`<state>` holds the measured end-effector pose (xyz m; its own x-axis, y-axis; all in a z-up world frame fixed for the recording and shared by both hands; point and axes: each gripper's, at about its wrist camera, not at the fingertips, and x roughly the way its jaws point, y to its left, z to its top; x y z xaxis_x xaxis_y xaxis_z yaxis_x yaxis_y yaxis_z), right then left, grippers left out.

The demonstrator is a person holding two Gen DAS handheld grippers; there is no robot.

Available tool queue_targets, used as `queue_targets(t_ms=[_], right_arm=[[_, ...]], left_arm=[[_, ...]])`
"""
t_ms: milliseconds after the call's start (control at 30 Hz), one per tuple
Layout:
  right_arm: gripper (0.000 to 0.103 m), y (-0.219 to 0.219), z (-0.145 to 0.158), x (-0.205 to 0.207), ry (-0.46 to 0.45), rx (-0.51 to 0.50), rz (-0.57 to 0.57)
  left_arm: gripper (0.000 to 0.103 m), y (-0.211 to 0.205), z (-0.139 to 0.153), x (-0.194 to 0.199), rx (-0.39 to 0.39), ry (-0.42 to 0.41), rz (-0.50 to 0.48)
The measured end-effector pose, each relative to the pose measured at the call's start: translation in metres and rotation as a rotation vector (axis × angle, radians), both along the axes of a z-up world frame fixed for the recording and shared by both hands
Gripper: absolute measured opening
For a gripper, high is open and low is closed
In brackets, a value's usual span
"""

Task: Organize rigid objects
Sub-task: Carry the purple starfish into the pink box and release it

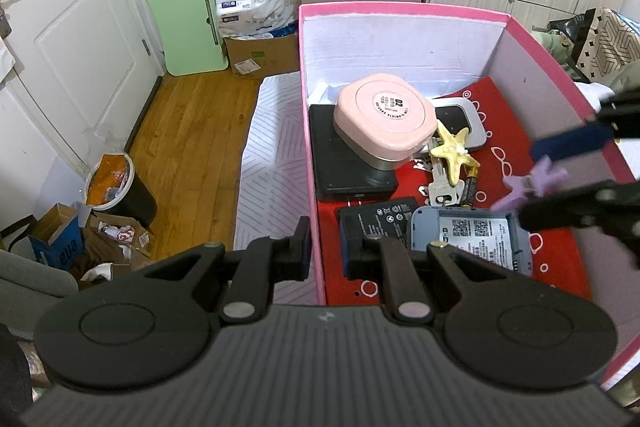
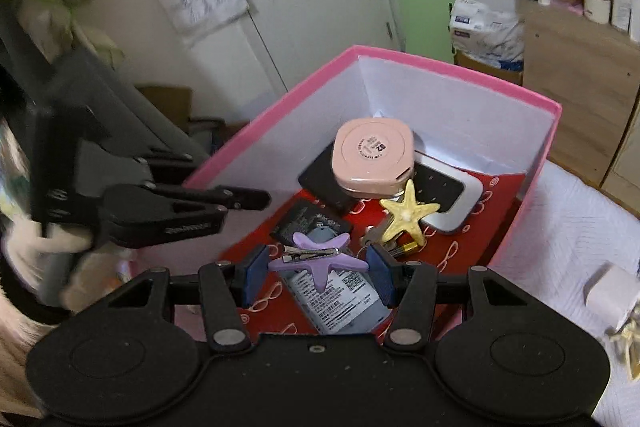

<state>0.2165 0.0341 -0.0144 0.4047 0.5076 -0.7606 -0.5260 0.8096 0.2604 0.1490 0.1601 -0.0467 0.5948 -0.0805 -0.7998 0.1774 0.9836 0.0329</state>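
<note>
Right tongs (image 2: 316, 273) pinch a purple star clip (image 2: 318, 259) by its tips over the pink box (image 2: 460, 67); it may slip. Left tongs (image 1: 326, 253) clamp the box wall

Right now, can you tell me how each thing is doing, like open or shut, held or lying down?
pink box: open on top, left wall pinched by the left gripper.
left gripper: shut on the box wall.
right gripper: shut on the purple starfish clip.
purple starfish clip: held above the box.
yellow starfish clip: lying in the box.
pink container: lid on.
</note>
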Motion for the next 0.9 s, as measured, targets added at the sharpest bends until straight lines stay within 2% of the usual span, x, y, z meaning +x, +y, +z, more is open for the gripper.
queue_targets(t_ms=[67,167,267,400,533,667,900], right_arm=[[0.059,0.012,-0.002,0.000,-0.056,-0.083,0.017],[0.059,0.021,-0.005,0.002,-0.028,-0.099,0.046],[0.059,0.028,-0.008,0.000,-0.044,-0.118,0.077],[0.059,0.030,-0.012,0.002,-0.054,-0.117,0.065],[0.060,0.011,-0.002,-0.002,-0.064,-0.033,0.027],[0.061,-0.018,0.014,-0.023,-0.113,0.051,-0.012],[0.063,-0.082,0.026,-0.072,-0.241,0.075,-0.135]], left_arm=[[0.012,0.000,0.000,-0.001,0.000,-0.001,0.000],[0.012,0.002,0.000,-0.001,-0.012,-0.005,0.003],[0.012,0.002,-0.001,-0.001,-0.015,-0.008,0.005],[0.012,0.002,-0.001,-0.001,-0.016,-0.009,0.004],[0.012,0.003,-0.001,-0.001,-0.024,-0.009,0.009],[0.012,0.003,-0.001,-0.001,-0.026,-0.010,0.009],[0.012,0.004,-0.001,-0.001,-0.026,-0.009,0.010]])
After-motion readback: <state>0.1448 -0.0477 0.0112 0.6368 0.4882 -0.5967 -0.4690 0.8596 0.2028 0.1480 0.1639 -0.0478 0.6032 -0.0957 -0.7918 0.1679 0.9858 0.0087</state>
